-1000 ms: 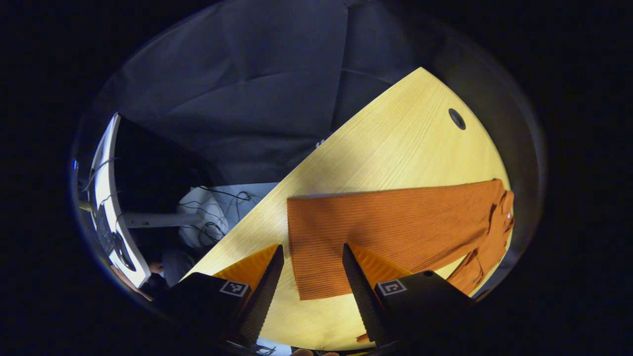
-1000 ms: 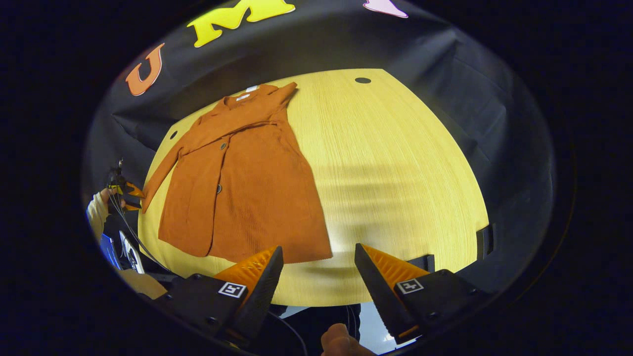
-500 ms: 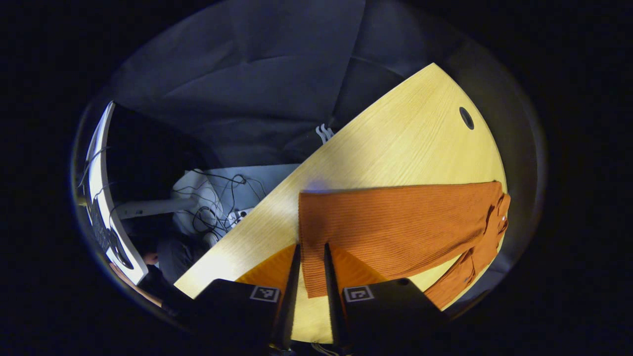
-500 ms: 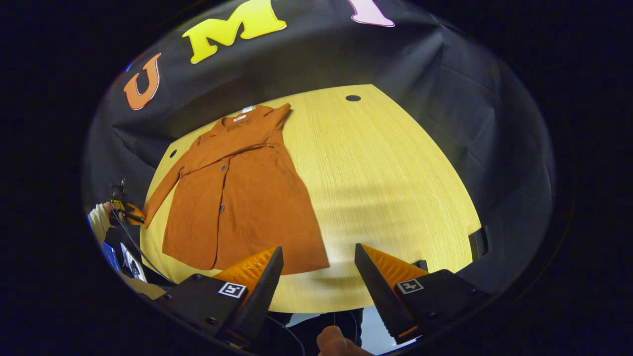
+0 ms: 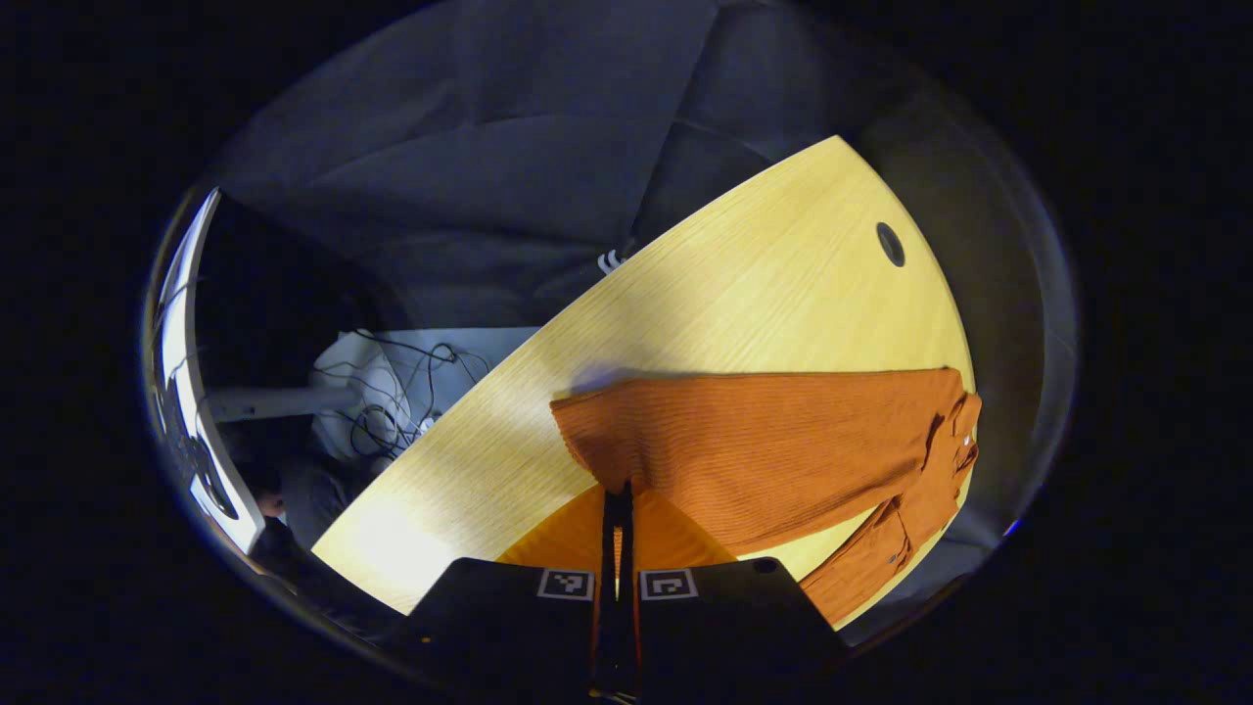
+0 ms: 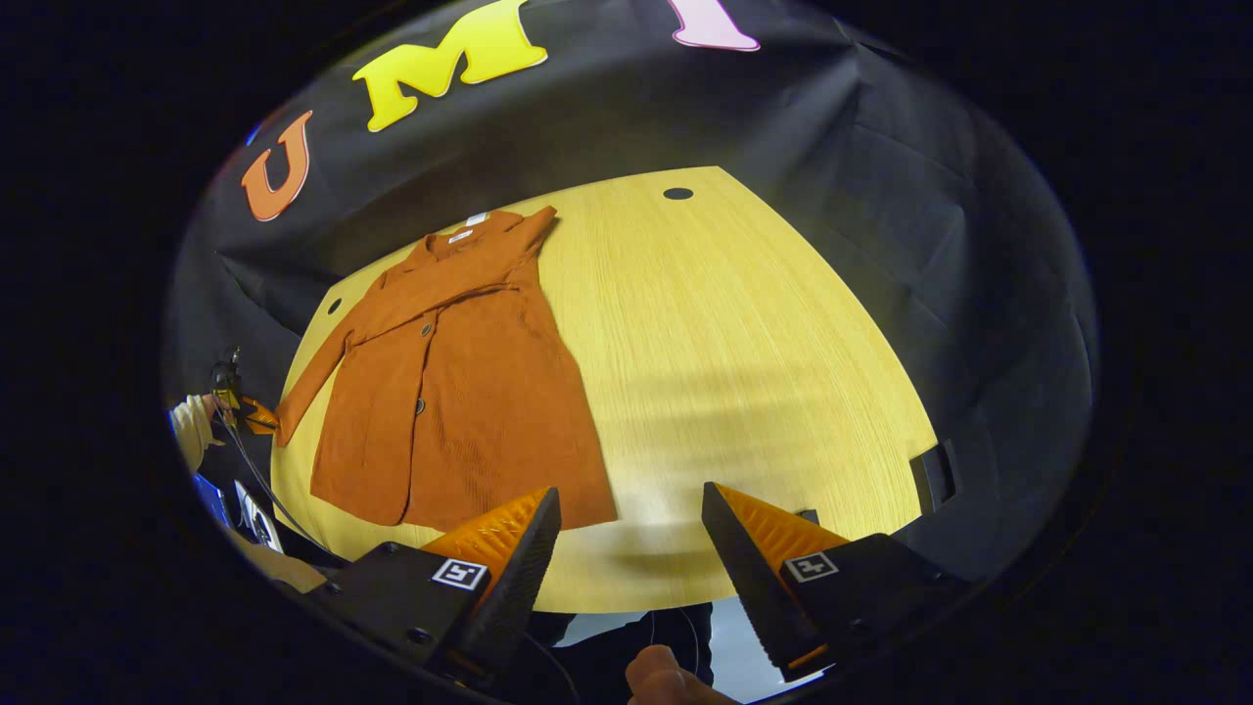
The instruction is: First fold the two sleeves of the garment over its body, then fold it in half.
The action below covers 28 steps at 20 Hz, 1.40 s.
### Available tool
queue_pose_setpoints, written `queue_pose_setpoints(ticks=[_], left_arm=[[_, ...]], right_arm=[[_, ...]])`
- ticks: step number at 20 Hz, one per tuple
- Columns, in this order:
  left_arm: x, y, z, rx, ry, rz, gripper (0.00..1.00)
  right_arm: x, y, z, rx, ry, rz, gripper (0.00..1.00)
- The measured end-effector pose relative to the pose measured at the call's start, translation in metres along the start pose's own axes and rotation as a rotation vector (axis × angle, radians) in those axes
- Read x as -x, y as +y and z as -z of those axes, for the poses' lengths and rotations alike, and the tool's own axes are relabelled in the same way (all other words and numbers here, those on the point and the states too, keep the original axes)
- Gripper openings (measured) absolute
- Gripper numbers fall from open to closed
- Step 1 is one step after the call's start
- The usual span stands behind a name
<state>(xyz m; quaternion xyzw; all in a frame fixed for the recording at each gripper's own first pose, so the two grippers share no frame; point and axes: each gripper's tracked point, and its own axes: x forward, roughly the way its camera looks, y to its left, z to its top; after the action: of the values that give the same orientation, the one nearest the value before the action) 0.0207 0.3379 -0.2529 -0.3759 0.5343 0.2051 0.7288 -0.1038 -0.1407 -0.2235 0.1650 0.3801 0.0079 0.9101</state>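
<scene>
An orange ribbed button-front garment (image 6: pixel 460 392) lies flat on the yellow wooden table (image 6: pixel 744 343), collar toward the wall. One sleeve is folded across its chest. The other sleeve (image 5: pixel 764 450) stretches out to the table's side edge. My left gripper (image 5: pixel 618 499) is shut on that sleeve's cuff, which is raised slightly off the table (image 5: pixel 764 294). In the right gripper view the left gripper (image 6: pixel 256 416) shows far off at the sleeve's end, held by a hand (image 6: pixel 191 431). My right gripper (image 6: pixel 626 524) hovers open over the near table edge, beside the garment's hem, holding nothing.
Round cable holes (image 5: pixel 890 244) (image 6: pixel 677 193) sit in the tabletop near the wall. Cables and a white bundle (image 5: pixel 382 392) lie on the floor past the table's side. Dark clamps (image 6: pixel 935 475) grip the right table edge. Bare wood spreads right of the garment.
My left gripper went from open to shut on the sleeve's cuff, and the cuff lifted and crumpled a little. The right gripper stayed open and barely moved.
</scene>
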Motion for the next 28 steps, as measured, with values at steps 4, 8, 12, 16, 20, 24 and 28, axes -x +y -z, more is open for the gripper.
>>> queue_pose_setpoints(ticks=[4,8,12,16,20,24,28], left_arm=[[0.036,-0.047,-0.006,-0.043,-0.062,0.067,0.03],[0.082,-0.122,-0.004,-0.120,-0.127,0.124,0.03],[0.107,-0.222,0.016,-0.242,-0.187,0.188,0.03],[0.099,-0.320,0.056,-0.396,-0.194,0.212,0.03],[0.084,-0.405,0.103,-0.502,-0.163,0.235,0.04],[0.056,-0.479,0.159,-0.585,-0.127,0.251,0.03],[0.015,-0.538,0.207,-0.681,-0.096,0.220,0.03]], right_arm=[[-0.009,-0.018,-0.012,-0.050,-0.023,-0.015,0.94],[-0.020,-0.032,-0.016,-0.061,-0.023,-0.038,0.94],[-0.027,-0.047,-0.023,-0.039,-0.028,-0.059,0.87],[-0.028,-0.071,-0.041,-0.028,-0.065,-0.059,0.94],[-0.028,-0.101,-0.040,-0.062,-0.062,-0.053,0.94],[-0.014,-0.133,-0.046,-0.075,-0.096,0.000,0.94],[-0.003,-0.155,-0.041,-0.119,-0.106,0.009,0.94]])
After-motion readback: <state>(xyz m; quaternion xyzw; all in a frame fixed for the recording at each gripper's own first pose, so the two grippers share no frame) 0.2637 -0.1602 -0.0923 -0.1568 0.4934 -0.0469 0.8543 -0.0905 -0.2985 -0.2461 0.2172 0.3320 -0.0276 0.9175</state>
